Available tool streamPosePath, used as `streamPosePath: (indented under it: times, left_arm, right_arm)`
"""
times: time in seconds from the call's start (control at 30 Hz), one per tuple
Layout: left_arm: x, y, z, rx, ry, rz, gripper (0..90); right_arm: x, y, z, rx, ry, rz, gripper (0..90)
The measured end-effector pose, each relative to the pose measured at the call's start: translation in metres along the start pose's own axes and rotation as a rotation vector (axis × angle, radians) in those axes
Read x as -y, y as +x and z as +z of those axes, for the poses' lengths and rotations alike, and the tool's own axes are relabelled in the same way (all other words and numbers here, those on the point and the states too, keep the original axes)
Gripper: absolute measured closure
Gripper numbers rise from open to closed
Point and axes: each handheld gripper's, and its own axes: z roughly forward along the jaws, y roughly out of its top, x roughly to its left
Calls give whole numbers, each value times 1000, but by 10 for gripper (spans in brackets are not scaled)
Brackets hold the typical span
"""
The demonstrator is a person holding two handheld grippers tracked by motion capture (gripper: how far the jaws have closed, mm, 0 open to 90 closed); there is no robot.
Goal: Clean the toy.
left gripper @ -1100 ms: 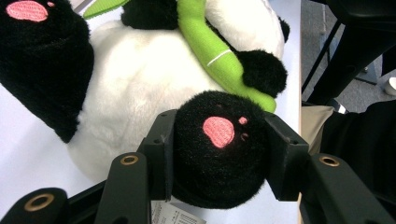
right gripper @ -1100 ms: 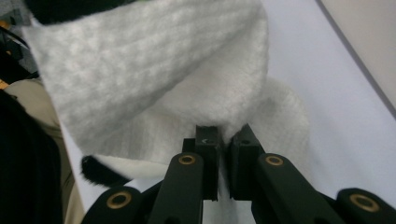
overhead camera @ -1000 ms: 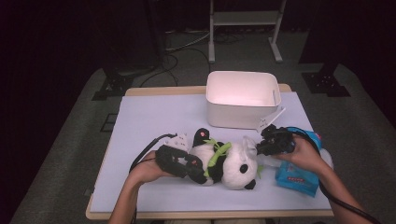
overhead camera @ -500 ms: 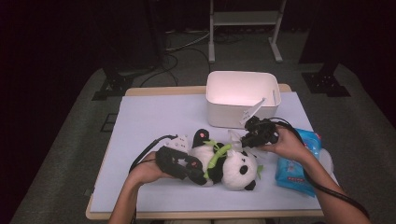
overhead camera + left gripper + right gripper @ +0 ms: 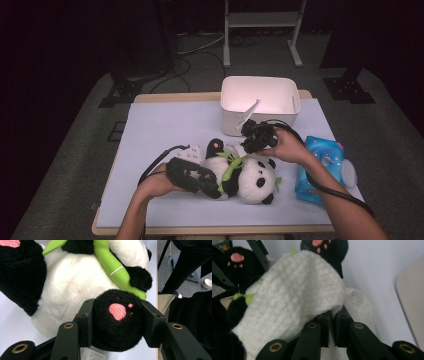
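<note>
While my left hand-held gripper (image 5: pixel 117 322) clamps the panda's foot (image 5: pixel 117 315), my right hand-held gripper (image 5: pixel 331 320), pinching a white knit cloth (image 5: pixel 294 297) beside the panda (image 5: pixel 245 172), could lose it if tugged.

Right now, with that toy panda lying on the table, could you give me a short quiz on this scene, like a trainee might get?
1. True or false: the left gripper is clamped on a black paw of the panda plush.
2. What does the right gripper pinch? A) a white cloth B) a green stalk C) a cable
3. In the high view, what lies on the table to the right of the panda plush?

Key: 1 true, the pink-padded paw sits between its jaws. 2 A. 3 the blue packet.
</note>
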Motion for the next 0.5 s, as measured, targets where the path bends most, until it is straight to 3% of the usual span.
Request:
streamPosePath:
  times: [0.1,0.5]
  left_arm:
    - [0,0,0,2,-5,-1,506]
    - [1,1,-1,1,-10,-7,497]
  right_arm:
    - [-9,0,2,-13,1,6,840]
    - [-49,17,7,-20,17,-81,841]
